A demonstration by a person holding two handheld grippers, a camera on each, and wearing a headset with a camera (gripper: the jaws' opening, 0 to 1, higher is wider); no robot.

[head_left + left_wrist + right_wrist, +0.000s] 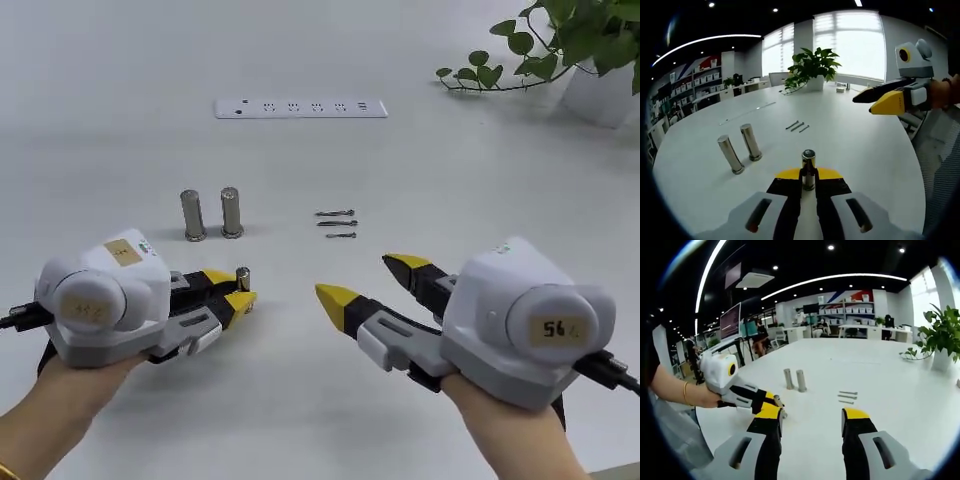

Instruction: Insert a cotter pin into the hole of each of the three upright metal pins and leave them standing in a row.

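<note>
My left gripper [238, 290] is shut on one upright metal pin [808, 167], whose top pokes up between the yellow tips [243, 277]. Two more metal pins [193, 215] [231, 212] stand side by side on the white table behind it, also seen as a pair of pins [732, 154] [750, 142] in the left gripper view. Three cotter pins [337, 223] lie in a short stack to the right of them. My right gripper [372, 280] hovers open near the table's front, nothing between its jaws, a little in front of the cotter pins [847, 397].
A white power strip [301, 108] lies at the back of the table. A potted plant [590, 50] stands at the far right corner. The white tabletop [480, 190] is bare around the pins.
</note>
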